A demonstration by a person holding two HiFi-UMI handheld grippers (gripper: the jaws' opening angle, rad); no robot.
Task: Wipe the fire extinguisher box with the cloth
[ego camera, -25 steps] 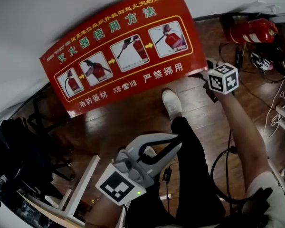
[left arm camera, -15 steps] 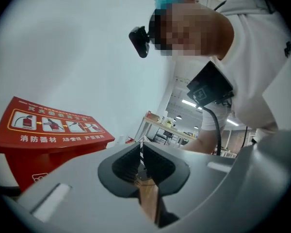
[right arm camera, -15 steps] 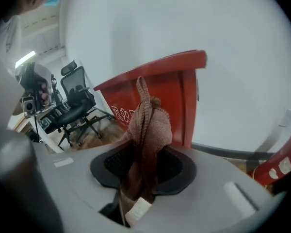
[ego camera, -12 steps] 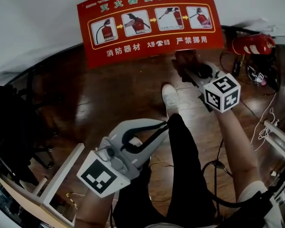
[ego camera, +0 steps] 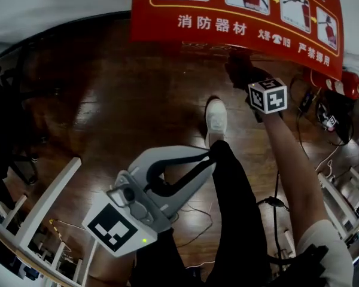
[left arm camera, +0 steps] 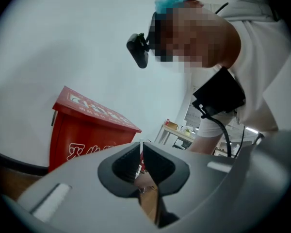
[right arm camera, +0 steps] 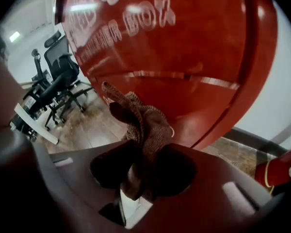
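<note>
My right gripper is clamped on a crumpled brown woven cloth. I hold the cloth close against the lower front of the glossy red fire extinguisher box, which stands at the far edge of the dark wooden floor. My left gripper has its jaws together on nothing, low beside my black-trousered leg.

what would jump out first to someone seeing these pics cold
The big red fire extinguisher box at the top of the head view grabs the eye first, its lid printed with picture instructions. Next is the brown cloth pinched in the right gripper, bunched up right in front of the box's red face. The left gripper hangs low by the person's leg, shut on nothing.
</note>
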